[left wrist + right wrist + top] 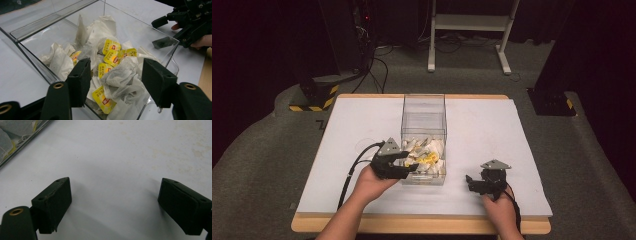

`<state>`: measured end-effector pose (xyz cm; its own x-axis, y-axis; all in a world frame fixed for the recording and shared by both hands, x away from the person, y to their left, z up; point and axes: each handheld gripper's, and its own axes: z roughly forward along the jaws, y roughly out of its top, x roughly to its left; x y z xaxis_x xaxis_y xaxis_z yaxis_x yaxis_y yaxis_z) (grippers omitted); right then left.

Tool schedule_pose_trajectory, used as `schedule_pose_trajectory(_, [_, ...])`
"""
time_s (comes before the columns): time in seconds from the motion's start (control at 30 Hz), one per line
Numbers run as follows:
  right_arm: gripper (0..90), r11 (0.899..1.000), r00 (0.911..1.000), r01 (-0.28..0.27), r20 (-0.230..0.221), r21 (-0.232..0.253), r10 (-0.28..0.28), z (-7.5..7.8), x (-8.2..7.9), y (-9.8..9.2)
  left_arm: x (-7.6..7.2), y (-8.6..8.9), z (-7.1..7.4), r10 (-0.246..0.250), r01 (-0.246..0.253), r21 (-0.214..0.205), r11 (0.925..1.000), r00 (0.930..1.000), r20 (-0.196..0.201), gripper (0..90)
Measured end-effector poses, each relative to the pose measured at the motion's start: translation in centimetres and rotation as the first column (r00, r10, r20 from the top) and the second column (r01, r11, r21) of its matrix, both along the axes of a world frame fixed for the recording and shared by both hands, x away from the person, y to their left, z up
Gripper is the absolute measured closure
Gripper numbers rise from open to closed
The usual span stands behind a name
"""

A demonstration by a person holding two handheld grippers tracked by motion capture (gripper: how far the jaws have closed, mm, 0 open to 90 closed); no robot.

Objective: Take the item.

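The left gripper (pixel 115 77) is held wide apart over the near end of the clear box (pixel 35 25), jaws spread and nothing caught between them. Just ahead of and below its jaws, a heap of white tea bags (pixel 122 75) with yellow tags (pixel 111 58) is seen piled inside the box. In the high view the left gripper (pixel 408 167) is poised at the box's (pixel 424 107) near left wall, carried by the left hand (pixel 373 182).

Beyond the box's far wall, at the upper right of the left gripper view, the other gripper and a hand are glimpsed.

The right gripper (pixel 113 205) is also released, jaws parted over bare white desk (pixel 120 157), nothing between them. The box's edge (pixel 25 140) is caught at its upper left. From above, the right gripper (pixel 472 183) is seen set well apart from the box, low over the desk (pixel 492 125).
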<state>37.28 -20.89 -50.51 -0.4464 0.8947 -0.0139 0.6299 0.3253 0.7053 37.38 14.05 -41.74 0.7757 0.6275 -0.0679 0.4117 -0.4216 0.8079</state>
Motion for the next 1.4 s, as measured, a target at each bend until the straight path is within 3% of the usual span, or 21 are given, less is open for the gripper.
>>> schedule_pose_trajectory(0.27, [11.5,1.000,1.0000,0.000,0.000,0.000,0.000,0.0,0.0,0.0,0.7,-0.4,-0.5,-0.009,0.010,0.030,0.9995,0.9994,-0.034,56.3])
schedule_pose_trajectory(0.6, [11.5,1.000,1.0000,0.000,0.000,0.000,0.000,0.0,0.0,0.0,1.3,-0.7,-1.1,-0.010,0.014,0.049,0.9987,0.9963,-0.086,58.6])
schedule_pose_trajectory(0.83, [11.5,1.000,1.0000,0.000,0.000,0.000,0.000,0.0,0.0,0.0,1.5,-0.8,-1.1,-0.016,0.021,0.051,0.9985,0.9957,-0.091,60.0])
schedule_pose_trajectory(1.17, [11.5,1.000,1.0000,0.000,0.000,0.000,0.000,0.0,0.0,0.0,1.6,-1.8,-1.1,-0.039,0.052,0.133,0.9898,0.9944,-0.099,63.5])
schedule_pose_trajectory(1.4, [11.5,1.000,1.0000,0.000,0.000,0.000,0.000,0.0,0.0,0.0,1.7,-1.8,-1.4,-0.035,0.051,0.124,0.9910,0.9911,-0.128,70.3])
